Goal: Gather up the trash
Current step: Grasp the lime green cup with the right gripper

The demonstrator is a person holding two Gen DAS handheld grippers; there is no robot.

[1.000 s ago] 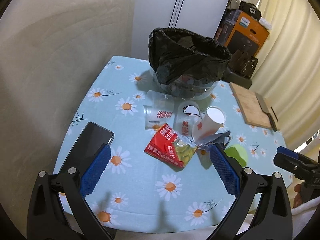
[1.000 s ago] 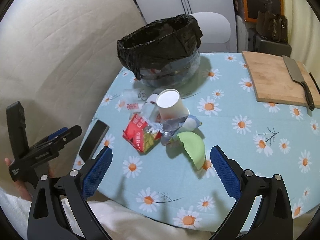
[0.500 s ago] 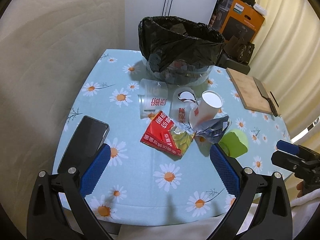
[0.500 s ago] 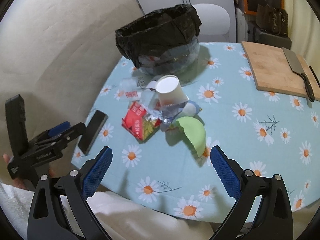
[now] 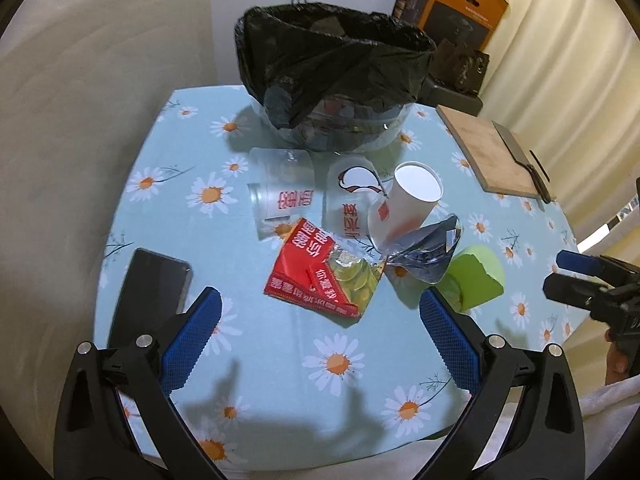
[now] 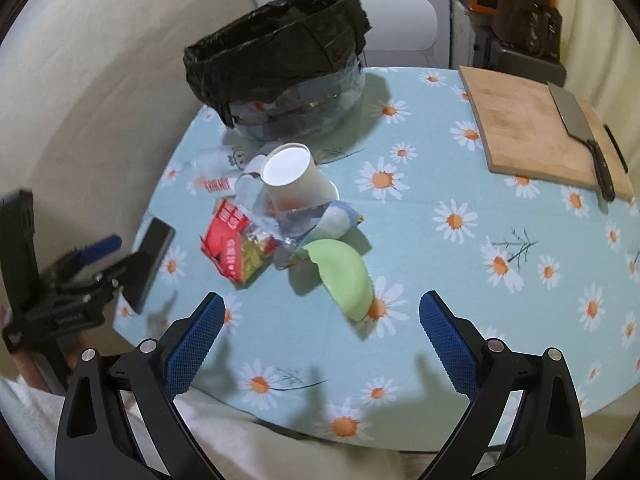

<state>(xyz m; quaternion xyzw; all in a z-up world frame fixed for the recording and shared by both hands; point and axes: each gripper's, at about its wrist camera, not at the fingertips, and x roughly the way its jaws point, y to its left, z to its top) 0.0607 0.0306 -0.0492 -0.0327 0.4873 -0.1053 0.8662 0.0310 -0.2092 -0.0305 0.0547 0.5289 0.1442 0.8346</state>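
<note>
Both grippers hover over the near edge of the table (image 5: 280, 380), fingers spread wide and holding nothing: the left gripper (image 5: 318, 332) faces the red wrapper (image 5: 316, 272), the right gripper (image 6: 320, 332) faces the green cup (image 6: 344, 276). The trash lies in one heap mid-table, near side of the bin (image 5: 332, 80) with its black liner: the wrapper nearest, a silver wrapper (image 5: 424, 252) touching it on the right, a white cup (image 5: 408, 204) tipped on its side behind, two clear cups (image 5: 280, 196) farther back, and the green cup at the right of the heap. A phone (image 5: 152, 292) lies near left, a board (image 6: 532, 128) with a cleaver (image 6: 580, 128) far right; neither looks like trash, so keep off them. The step in hand seems to be the first pick. A sound way is one piece per gripper: bring the left fingers down astride a raised edge of the red wrapper, since it lies flat and thin, and close the right across the green cup's rim. Grip lightly; the cups will likely crush or roll. Lift clear of the heap before swinging to the bin, so nothing is dragged along.
</note>
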